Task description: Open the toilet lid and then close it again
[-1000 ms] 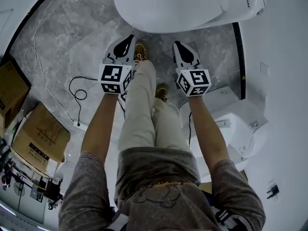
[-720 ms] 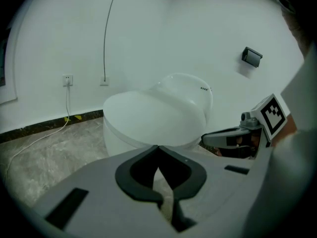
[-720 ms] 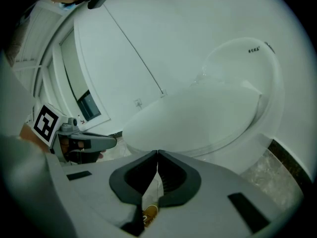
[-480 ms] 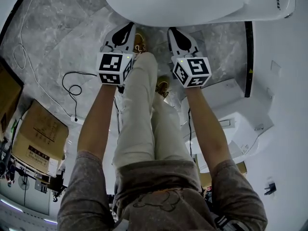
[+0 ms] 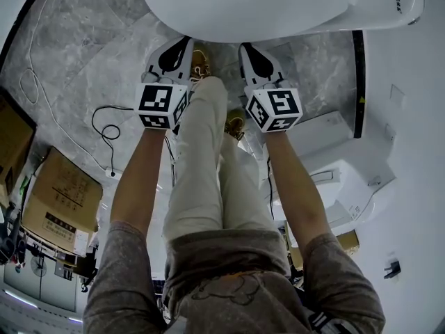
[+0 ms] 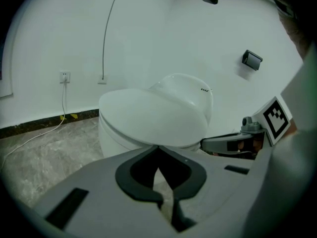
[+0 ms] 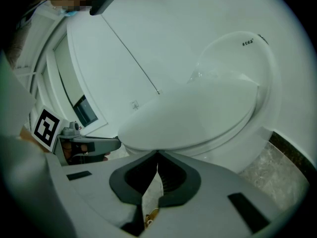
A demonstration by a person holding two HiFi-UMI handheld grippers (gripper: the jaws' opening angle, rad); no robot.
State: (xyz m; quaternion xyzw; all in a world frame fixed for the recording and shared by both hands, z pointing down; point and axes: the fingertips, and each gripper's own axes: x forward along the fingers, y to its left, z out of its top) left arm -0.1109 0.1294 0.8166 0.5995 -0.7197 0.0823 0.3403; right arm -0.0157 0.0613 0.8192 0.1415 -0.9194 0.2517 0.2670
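Observation:
A white toilet (image 5: 257, 5) with its lid (image 6: 153, 115) down fills the top of the head view. My left gripper (image 5: 183, 42) is shut and empty, its tips just below the lid's front edge, left of centre. My right gripper (image 5: 243, 46) is also shut with nothing in it, its tips just under the front rim of the lid (image 7: 193, 120), right of centre. In each gripper view the jaws meet at a point right under the lid's edge; whether they touch it I cannot tell. The right gripper (image 6: 205, 144) shows at the side of the left gripper view, the left gripper (image 7: 116, 143) in the right gripper view.
The person's legs and brown shoes (image 5: 200, 65) stand between the grippers on a grey marble floor (image 5: 83, 54). Cardboard boxes (image 5: 62, 200) lie at the left, a black cable (image 5: 108, 134) on the floor, another white fixture (image 5: 334, 172) at the right. A wall socket (image 6: 64, 77) is behind the toilet.
Both grippers have sunk and come closer to the toilet's front rim. The toilet now fills more of the top of the head view.

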